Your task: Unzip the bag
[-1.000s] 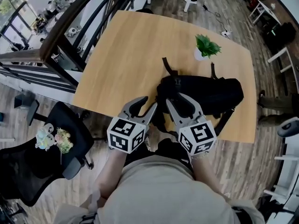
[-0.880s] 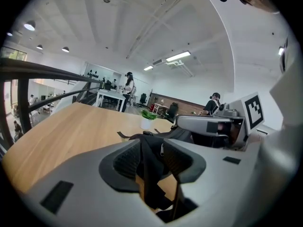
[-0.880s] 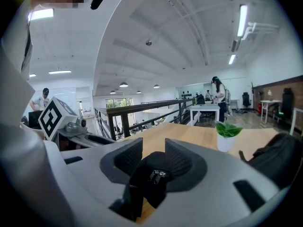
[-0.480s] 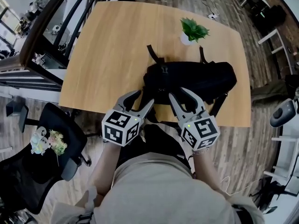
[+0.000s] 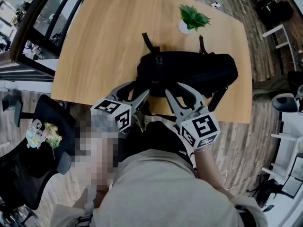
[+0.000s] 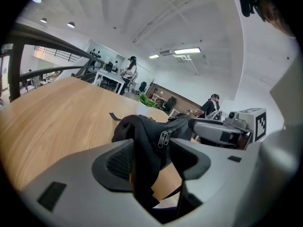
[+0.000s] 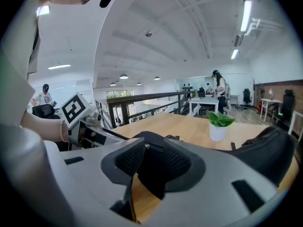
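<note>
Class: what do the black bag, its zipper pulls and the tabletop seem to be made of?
The bag: matte woven fabric, probably nylon; it sags and folds. Its zipper pulls: likely metal; grey, glinting. The tabletop: wood or wood-look laminate; pale grain lines, smooth satin surface.

black bag [image 5: 189, 72], pale wooden table [image 5: 104, 41], green plant [image 5: 193, 17]

A black bag [image 5: 189, 72] lies sideways near the wooden table's [image 5: 109, 41] front edge, zipper pulls [image 6: 164, 138] together.
</note>
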